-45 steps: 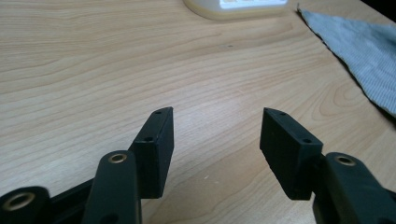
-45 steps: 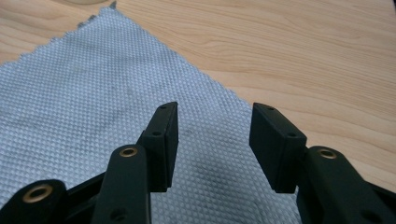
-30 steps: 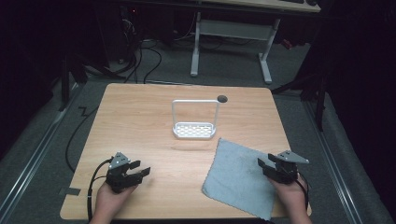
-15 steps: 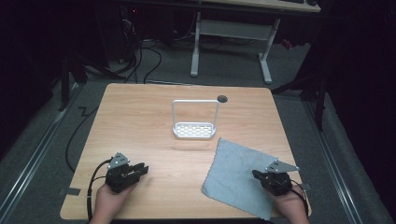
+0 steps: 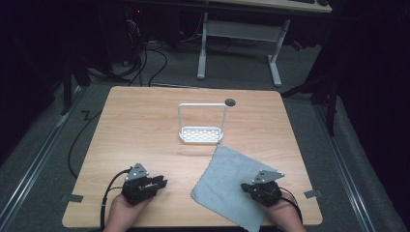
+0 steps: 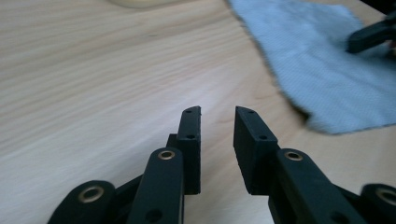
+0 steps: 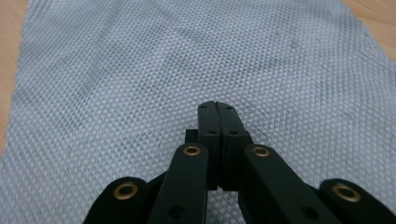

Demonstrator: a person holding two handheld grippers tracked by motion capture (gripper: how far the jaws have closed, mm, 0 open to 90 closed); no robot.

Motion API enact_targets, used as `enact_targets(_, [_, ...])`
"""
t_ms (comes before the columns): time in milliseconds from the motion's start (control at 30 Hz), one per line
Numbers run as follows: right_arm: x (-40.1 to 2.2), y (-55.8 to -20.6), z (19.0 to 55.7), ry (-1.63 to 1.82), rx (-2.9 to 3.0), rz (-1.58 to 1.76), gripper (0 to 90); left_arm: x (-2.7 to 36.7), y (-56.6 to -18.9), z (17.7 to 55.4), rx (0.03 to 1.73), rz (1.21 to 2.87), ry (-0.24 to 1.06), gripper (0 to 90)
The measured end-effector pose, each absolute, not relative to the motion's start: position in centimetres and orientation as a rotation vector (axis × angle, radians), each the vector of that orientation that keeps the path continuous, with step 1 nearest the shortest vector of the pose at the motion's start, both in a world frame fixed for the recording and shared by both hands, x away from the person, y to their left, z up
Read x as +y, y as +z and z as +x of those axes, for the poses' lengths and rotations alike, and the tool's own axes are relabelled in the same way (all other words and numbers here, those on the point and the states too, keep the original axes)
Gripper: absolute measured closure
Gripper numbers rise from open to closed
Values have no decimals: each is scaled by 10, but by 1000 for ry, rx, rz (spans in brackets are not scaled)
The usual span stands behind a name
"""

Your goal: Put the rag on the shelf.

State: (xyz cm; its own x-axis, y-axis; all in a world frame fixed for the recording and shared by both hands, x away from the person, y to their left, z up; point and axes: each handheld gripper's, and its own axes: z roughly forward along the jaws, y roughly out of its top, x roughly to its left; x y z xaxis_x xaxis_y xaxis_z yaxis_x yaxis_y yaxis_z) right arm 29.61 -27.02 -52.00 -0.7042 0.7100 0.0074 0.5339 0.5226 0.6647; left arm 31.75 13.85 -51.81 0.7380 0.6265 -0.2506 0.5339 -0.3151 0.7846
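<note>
A grey-blue waffle-weave cloth (image 5: 229, 176) lies flat on the wooden table (image 5: 140, 130) at the front right. My right gripper (image 5: 247, 188) sits over the cloth's near right part. In the right gripper view the right gripper (image 7: 217, 105) has its jaws pressed together, with the cloth (image 7: 140, 70) spread beneath the tips and no fold seen between them. My left gripper (image 5: 162, 182) is at the front left and points right toward the cloth. Its jaws have just been closing. In the left gripper view the left gripper (image 6: 217, 112) keeps a narrow gap with nothing in it, short of the cloth's edge (image 6: 322, 70).
A white wire rack (image 5: 202, 129) with a perforated base stands mid-table, behind the cloth. A dark round hole (image 5: 230, 102) sits in the tabletop beyond the rack. Past the table's far edge are a white desk frame (image 5: 239, 34) and floor cables (image 5: 145, 58).
The right gripper has moved left and nearer the front edge, further onto the cloth, and its jaws have shut. The left gripper has shifted right and its jaws have narrowed.
</note>
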Motion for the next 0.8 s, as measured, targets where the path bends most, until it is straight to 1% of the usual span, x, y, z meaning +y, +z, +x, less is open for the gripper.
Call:
enact_targets(33, [-265,-520,296,961,2508,1023,900,131,-518,314,852,1999,109,722])
enact_targets(67, [-257,-520,295,963,2525,995,900,120,-517,308,818,1994,64,721])
enact_targets(100, [-257,-520,295,963,2525,995,900,120,-517,308,818,1994,64,721])
enact_targets(133, [-249,-521,295,970,2536,970,900,106,-516,301,771,2006,33,722])
enact_targets(167, [-249,-521,295,970,2536,970,900,106,-516,301,771,2006,33,722])
enact_targets(200, [-241,-521,295,971,2549,936,900,92,-516,294,727,2031,16,722])
enact_targets(300, [-236,-521,295,980,2557,920,900,81,-518,289,698,2070,3,731])
enact_targets(400, [-231,-521,294,980,2565,888,900,70,-526,288,689,2153,23,747])
enact_targets(633, [-232,-522,295,997,2570,890,900,72,-530,293,722,2163,5,765])
enact_targets(800, [-231,-521,293,992,2570,879,895,76,-531,295,733,2163,37,792])
